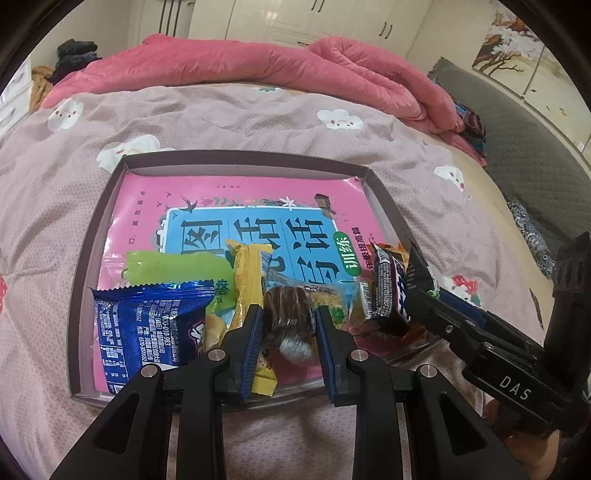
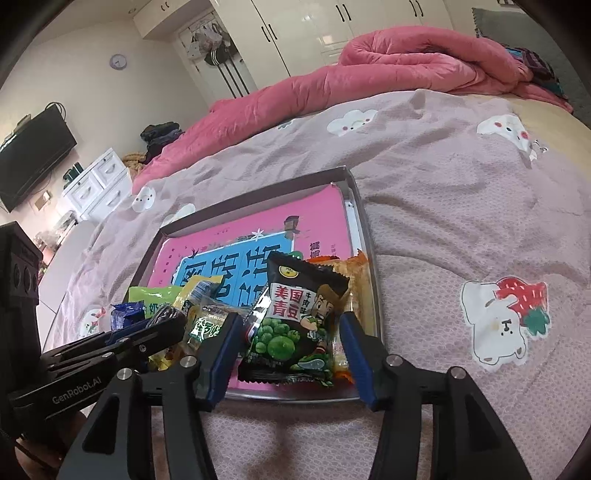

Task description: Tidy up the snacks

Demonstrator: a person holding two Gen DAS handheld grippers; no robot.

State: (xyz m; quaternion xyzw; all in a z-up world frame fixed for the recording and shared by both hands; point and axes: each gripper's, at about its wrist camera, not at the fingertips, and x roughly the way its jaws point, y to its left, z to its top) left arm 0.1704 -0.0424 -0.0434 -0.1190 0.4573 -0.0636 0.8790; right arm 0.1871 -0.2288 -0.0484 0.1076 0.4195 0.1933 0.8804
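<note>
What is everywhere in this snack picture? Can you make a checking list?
Surface: bed sheet, pink-grey with cloud prints.
Job's things: shallow box holding a pink book; blue packet, green packet, yellow bar, chocolate bar, green pea bag.
Clutter: pink quilt, dark clothes.
Grippers: left gripper shut on brown wrapped cake; right gripper open around the pea bag.
Cables: nothing seen.
Surroundings: wardrobe, TV, white drawers.
</note>
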